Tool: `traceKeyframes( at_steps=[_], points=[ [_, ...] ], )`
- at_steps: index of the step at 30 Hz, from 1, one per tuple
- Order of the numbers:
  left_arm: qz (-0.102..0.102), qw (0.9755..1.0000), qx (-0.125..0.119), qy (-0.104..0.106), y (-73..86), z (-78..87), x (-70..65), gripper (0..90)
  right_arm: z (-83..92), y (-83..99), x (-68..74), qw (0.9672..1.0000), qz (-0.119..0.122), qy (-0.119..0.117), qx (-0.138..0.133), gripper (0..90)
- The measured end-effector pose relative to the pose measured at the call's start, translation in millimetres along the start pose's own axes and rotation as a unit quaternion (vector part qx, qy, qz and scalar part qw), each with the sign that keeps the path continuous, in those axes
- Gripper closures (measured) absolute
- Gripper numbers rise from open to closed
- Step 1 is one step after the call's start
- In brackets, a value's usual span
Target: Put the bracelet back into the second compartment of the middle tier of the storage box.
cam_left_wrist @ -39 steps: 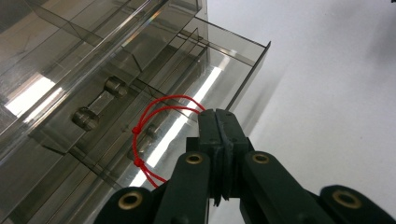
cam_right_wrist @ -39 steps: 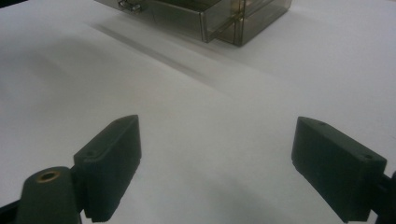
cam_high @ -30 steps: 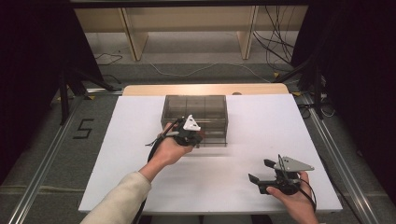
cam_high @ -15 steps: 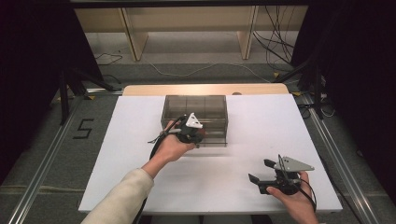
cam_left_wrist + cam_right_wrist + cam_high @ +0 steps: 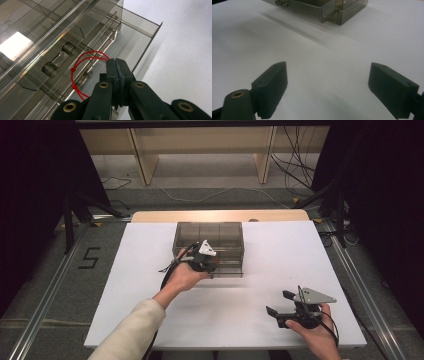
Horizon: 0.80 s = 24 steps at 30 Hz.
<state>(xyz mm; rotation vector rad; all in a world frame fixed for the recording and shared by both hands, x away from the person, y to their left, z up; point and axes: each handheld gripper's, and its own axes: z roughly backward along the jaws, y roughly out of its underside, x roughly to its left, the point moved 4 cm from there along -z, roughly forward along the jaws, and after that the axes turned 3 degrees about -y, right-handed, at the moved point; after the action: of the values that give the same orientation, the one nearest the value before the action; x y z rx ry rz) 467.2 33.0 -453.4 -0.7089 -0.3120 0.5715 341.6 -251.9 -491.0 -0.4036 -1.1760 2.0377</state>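
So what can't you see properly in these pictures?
- Inside the smoky plastic drawer box: high view, too small and dark to tell the contents.
- Where the red string loop ends: left gripper view, hidden behind the shut left tongs.
- Box's far end: right gripper view, cut off by the top edge, above the open right tongs.

Left gripper (image 5: 117,68) clamps the red string (image 5: 78,72) at the smoky drawer (image 5: 130,32).

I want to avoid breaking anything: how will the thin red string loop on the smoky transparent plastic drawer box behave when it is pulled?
The thin red string loop is probably floppy: it curves loosely and is knotted. The left tool, shut on it, may need to take up slack first. The smoky transparent plastic drawer box looks light, so it might slide on the smooth white table.
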Motion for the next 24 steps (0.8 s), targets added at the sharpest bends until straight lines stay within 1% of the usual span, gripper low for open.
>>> traceKeyframes(
  at_steps=[3,11,12,18,21,24],
  points=[
    [0.004,1.0,0.0,-0.002,0.4,-1.9,1.3,89.7,0.0,0.0,-0.1,1.0,0.0,0.0,0.0,16.7],
    [0.005,1.0,0.004,-0.003,1.1,-5.0,4.0,89.7,0.3,-0.1,-0.3,1.0,0.001,0.0,0.0,16.7],
    [0.008,1.0,0.003,-0.003,1.3,-6.0,4.4,89.7,0.2,0.0,-0.2,1.0,0.0,0.0,0.0,16.7],
    [0.006,0.9999,0.008,-0.002,2.1,-7.2,5.8,89.7,0.2,-0.1,-0.3,1.0,0.0,0.0,0.0,16.7],
    [0.009,0.9999,0.007,-0.003,2.3,-8.5,5.8,89.7,0.0,-0.1,-0.4,1.0,0.001,-0.001,-0.002,16.7],
    [0.007,0.9999,0.009,-0.003,2.2,-9.7,6.6,89.7,0.0,-0.1,-0.6,1.0,0.001,-0.001,-0.002,16.7]
  ],
)
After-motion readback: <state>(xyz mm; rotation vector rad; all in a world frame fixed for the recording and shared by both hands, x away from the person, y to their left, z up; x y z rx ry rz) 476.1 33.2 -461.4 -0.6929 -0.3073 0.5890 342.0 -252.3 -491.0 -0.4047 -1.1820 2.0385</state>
